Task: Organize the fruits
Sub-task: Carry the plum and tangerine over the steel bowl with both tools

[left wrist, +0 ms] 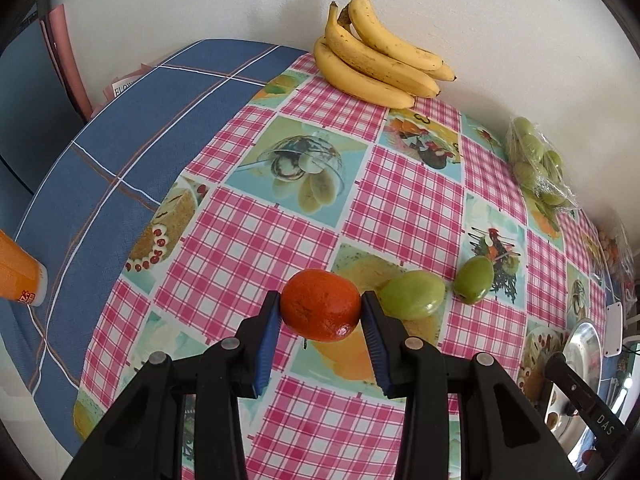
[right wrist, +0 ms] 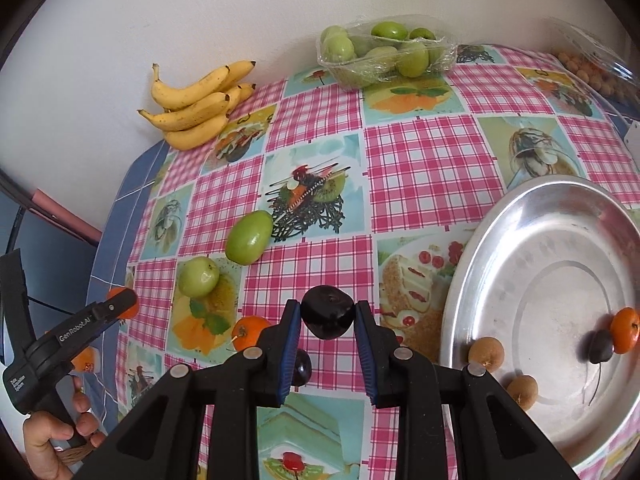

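My left gripper is shut on an orange tangerine and holds it above the checked tablecloth. It also shows in the right wrist view at the left. My right gripper is shut on a dark plum, left of the metal tray. The tray holds a tangerine, a dark plum and two brown fruits. Two green fruits, another tangerine and another plum lie on the cloth.
A bunch of bananas lies at the wall. A wrapped pack of green fruits and a clear box of small brown fruits stand at the back. An orange bottle lies on the blue cloth at the left.
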